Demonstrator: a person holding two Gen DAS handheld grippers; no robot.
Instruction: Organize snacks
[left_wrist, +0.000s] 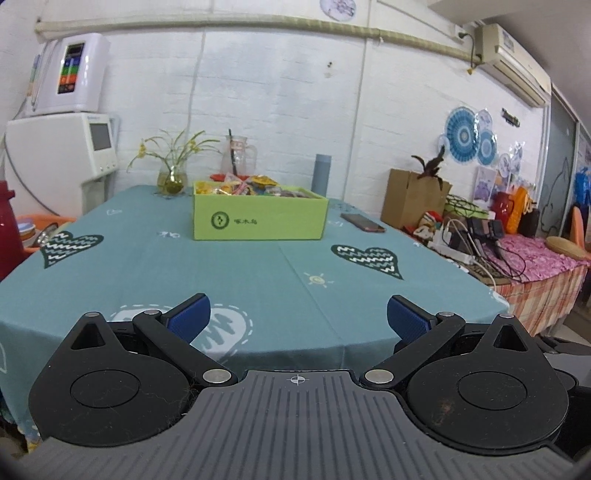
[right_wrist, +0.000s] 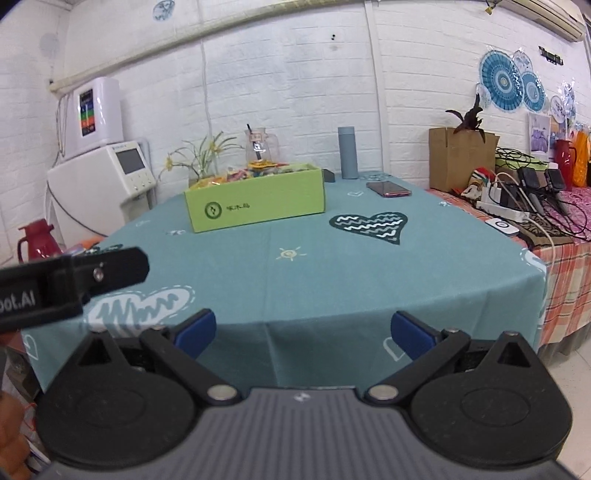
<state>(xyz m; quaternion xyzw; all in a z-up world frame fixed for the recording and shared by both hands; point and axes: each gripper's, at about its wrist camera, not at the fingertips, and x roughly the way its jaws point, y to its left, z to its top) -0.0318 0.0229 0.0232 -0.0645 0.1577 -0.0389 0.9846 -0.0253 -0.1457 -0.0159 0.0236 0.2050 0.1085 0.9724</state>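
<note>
A lime-green cardboard box (left_wrist: 258, 218) stands on the far half of the teal tablecloth (left_wrist: 240, 280), filled with colourful wrapped snacks (left_wrist: 240, 189). My left gripper (left_wrist: 298, 317) hovers open at the table's near edge, well short of the box, with nothing between its blue pads. In the right wrist view the same box (right_wrist: 255, 203) with its snacks (right_wrist: 255, 171) sits far ahead and slightly left. There my right gripper (right_wrist: 303, 330) also stands open and empty over the table's front edge. The left gripper's black body (right_wrist: 70, 282) pokes in from the left.
Behind the box stand a vase of flowers (left_wrist: 171, 173), a glass pitcher (left_wrist: 236, 155) and a grey flask (left_wrist: 322, 173). A phone (left_wrist: 362, 222) lies right of the box. A side table with chargers and cables (left_wrist: 476, 240) is at right; a water dispenser (left_wrist: 62, 155) is at left.
</note>
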